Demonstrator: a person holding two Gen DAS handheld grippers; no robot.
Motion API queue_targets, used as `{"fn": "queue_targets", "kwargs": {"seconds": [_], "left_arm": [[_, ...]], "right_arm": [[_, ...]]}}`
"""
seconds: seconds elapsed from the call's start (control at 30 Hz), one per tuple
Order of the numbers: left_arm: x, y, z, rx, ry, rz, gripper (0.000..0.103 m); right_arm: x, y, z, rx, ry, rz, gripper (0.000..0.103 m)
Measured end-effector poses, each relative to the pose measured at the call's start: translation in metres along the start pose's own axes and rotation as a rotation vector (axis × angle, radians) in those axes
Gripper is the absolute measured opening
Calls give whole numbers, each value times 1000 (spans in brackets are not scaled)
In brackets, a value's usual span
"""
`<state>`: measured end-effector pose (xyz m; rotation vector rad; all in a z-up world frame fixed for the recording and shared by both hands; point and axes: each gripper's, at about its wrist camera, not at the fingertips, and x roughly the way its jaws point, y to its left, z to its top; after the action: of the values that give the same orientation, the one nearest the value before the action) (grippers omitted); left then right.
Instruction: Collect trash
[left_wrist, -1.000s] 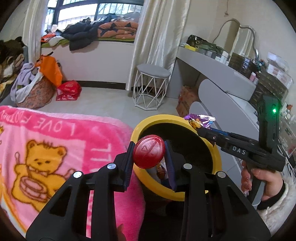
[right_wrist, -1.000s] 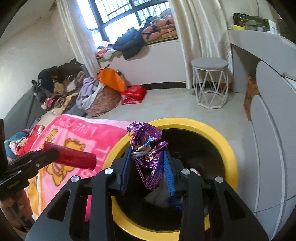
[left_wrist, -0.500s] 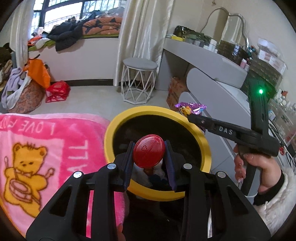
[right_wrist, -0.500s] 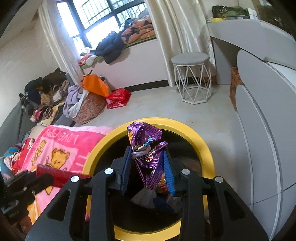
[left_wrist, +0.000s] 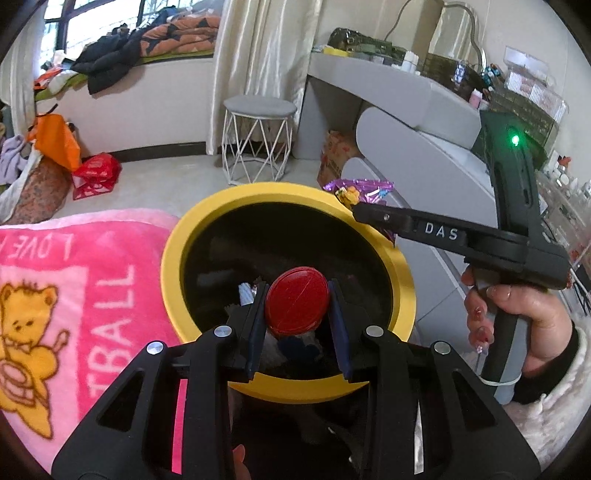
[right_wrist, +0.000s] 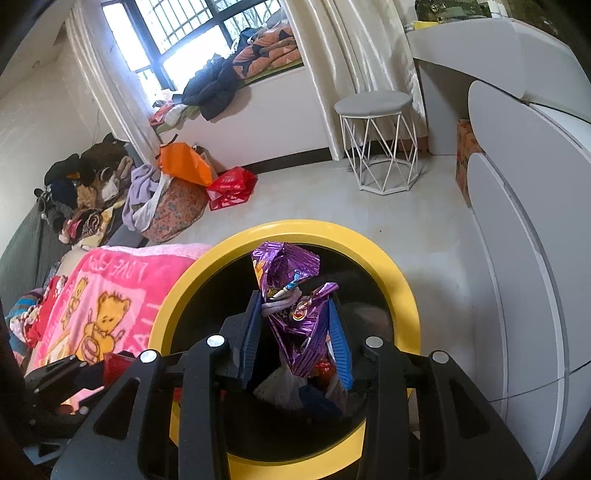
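A yellow-rimmed black trash bin (left_wrist: 177, 236) stands below both grippers, with some trash at its bottom; it also shows in the right wrist view (right_wrist: 402, 280). My left gripper (left_wrist: 297, 314) is shut on a red tube-shaped package (left_wrist: 297, 308), seen end-on, above the bin's opening. My right gripper (right_wrist: 293, 325) is shut on a crumpled purple foil wrapper (right_wrist: 291, 295) above the opening. In the left wrist view the right gripper (left_wrist: 360, 212) and its wrapper (left_wrist: 354, 188) are over the bin's far right rim. The left gripper (right_wrist: 66, 373) shows at the lower left of the right wrist view.
A pink teddy-bear blanket (left_wrist: 74, 295) lies left of the bin. A grey vanity with curved drawers (left_wrist: 424, 155) stands on the right. A wire-legged stool (left_wrist: 258, 140), a red bag (left_wrist: 98, 175) and piles of clothes (right_wrist: 92, 184) are on the floor beyond.
Both grippers have moved further over the bin's opening, so the bin sits more centred and nearer below them. Each keeps its hold on its item.
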<state>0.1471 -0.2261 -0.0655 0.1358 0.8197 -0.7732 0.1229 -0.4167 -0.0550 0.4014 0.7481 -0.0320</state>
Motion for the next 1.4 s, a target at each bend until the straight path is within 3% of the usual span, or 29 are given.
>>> {"fn": "queue_targets", "kwargs": {"seconds": [0.33,0.53,0.57,0.67,0.73,0.8,0.93,1.4], "left_arm": [[23,2,-2,-27,52,-31,25],[32,9,-2,-60,75,-46,25],[32,11,-2,-67,76,-44,28],[30,15,-1,-88,71,-33,54],[28,18,-1,-101,65,-22,60],[25,21,-1,-114,64,-5,77],[20,29,-1,-158,70,24,90],[-19,52,-3,-253,25,134,92]], "right_arm": [[9,-3,-4,11,29,9,37],[13,-6,-7,37,41,16,49],[14,-6,-7,41,42,15,53],[14,-6,-7,45,41,12,55],[13,-6,-7,45,40,12,57],[13,-7,-6,44,41,11,61],[10,-7,-5,36,41,8,66],[-19,13,-6,-15,-5,-19,88]]}}
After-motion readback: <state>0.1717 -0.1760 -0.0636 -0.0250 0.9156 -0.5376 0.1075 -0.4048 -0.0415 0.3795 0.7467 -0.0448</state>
